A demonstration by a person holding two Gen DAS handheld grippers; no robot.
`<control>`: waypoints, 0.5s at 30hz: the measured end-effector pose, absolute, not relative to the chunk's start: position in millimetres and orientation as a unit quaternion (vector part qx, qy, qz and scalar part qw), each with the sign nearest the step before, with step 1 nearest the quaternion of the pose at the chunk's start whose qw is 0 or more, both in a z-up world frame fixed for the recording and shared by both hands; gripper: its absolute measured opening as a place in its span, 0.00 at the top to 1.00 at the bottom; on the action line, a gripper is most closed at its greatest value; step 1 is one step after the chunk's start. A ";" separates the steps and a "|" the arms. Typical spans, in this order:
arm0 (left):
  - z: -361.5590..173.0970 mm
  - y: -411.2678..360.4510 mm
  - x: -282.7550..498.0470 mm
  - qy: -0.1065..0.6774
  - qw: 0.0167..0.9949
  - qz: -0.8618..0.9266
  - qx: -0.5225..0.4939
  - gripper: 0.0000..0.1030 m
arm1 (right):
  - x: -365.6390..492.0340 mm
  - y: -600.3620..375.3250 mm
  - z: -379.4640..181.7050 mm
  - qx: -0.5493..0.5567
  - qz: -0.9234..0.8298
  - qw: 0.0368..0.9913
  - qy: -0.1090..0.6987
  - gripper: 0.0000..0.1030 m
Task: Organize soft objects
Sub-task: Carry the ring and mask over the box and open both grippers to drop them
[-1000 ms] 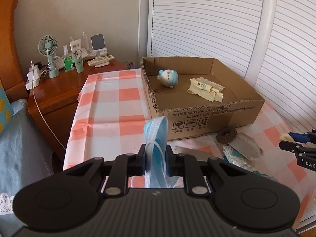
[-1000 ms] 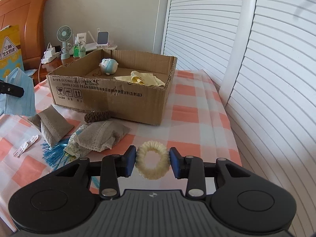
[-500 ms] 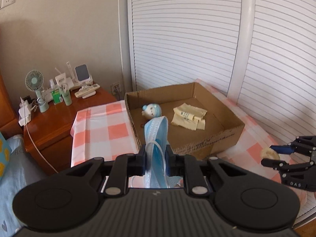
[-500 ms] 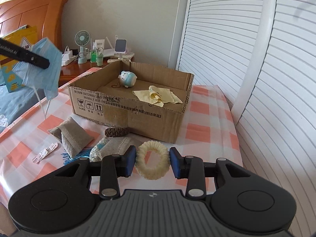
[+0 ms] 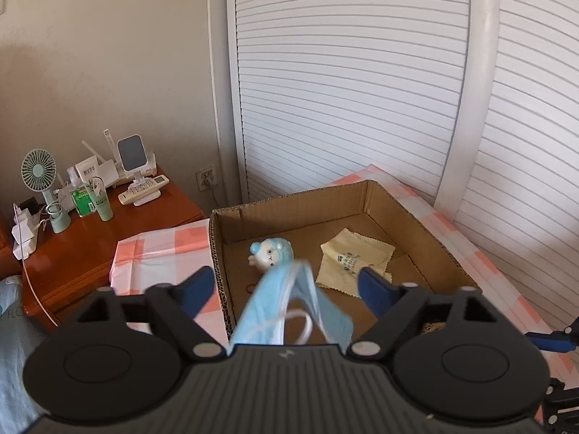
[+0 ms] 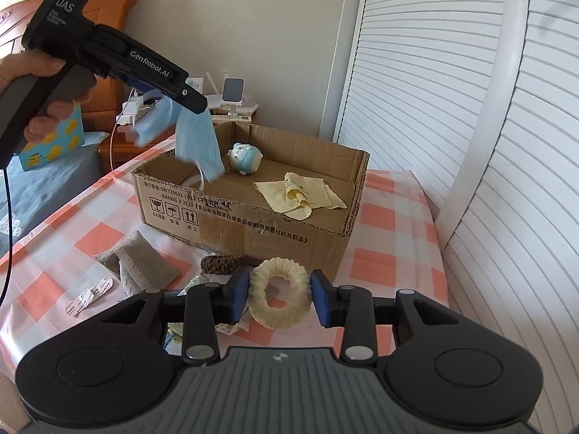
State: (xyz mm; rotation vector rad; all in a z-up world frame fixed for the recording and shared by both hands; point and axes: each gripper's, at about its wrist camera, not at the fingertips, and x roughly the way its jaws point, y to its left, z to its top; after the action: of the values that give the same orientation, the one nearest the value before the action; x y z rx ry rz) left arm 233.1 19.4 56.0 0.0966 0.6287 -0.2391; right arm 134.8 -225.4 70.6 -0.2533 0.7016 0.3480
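Dropping the mask (image 5: pixel 289 307) over the box (image 6: pixel 253 231), centre frame; my left gripper (image 5: pixel 286 282) is spread. Right gripper (image 6: pixel 280 294) pinches the scrunchie (image 6: pixel 280 296). Toy & cloth are inside; pouches, brown scrunchie remain outside, approx. half done.

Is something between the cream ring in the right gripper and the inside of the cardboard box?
Only the box's near wall. The cream ring, between the right gripper's jaws, sits lower than that wall's rim, so it probably must rise first. The cardboard box is open on top.
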 end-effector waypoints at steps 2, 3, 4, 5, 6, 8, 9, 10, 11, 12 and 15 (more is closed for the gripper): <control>48.8 21.9 230.1 0.317 0.941 -0.109 0.052 0.12 | 136.7 -225.0 70.9 -0.122 0.169 0.916 0.343 0.59; 45.9 24.0 226.9 0.324 0.939 -0.108 0.047 0.12 | 138.0 -224.2 71.1 -0.122 0.169 0.916 0.343 0.59; 44.1 26.9 221.6 0.328 0.937 -0.111 0.038 0.12 | 138.7 -223.6 71.4 -0.124 0.169 0.916 0.343 0.59; 42.7 30.5 213.6 0.330 0.937 -0.115 0.027 0.12 | 139.5 -222.5 71.8 -0.125 0.169 0.916 0.343 0.59; 41.1 33.3 205.6 0.331 0.936 -0.118 0.019 0.12 | 140.5 -221.2 72.5 -0.126 0.168 0.916 0.342 0.59; 38.3 36.6 189.0 0.334 0.935 -0.119 0.012 0.11 | 142.4 -218.7 74.3 -0.127 0.168 0.917 0.340 0.59; 37.2 37.6 179.2 0.332 0.936 -0.117 0.009 0.10 | 143.7 -217.3 75.7 -0.128 0.167 0.917 0.338 0.59; 35.9 38.1 170.0 0.330 0.937 -0.116 0.010 0.08 | 144.6 -215.9 77.2 -0.129 0.167 0.918 0.337 0.59; 34.6 38.3 161.6 0.329 0.937 -0.115 0.012 0.07 | 146.0 -214.1 79.3 -0.129 0.168 0.918 0.335 0.59; 33.3 37.9 153.3 0.326 0.938 -0.114 0.013 0.07 | 147.4 -212.6 81.4 -0.130 0.168 0.919 0.332 0.59; 28.8 35.6 132.6 0.324 0.940 -0.105 0.020 0.06 | 153.3 -207.9 88.1 -0.128 0.171 0.921 0.326 0.59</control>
State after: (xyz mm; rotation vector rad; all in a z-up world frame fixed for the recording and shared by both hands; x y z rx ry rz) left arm 132.6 35.6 28.8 0.0407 0.6619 -0.2135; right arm 153.3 -207.9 88.1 -0.2638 0.6690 0.3503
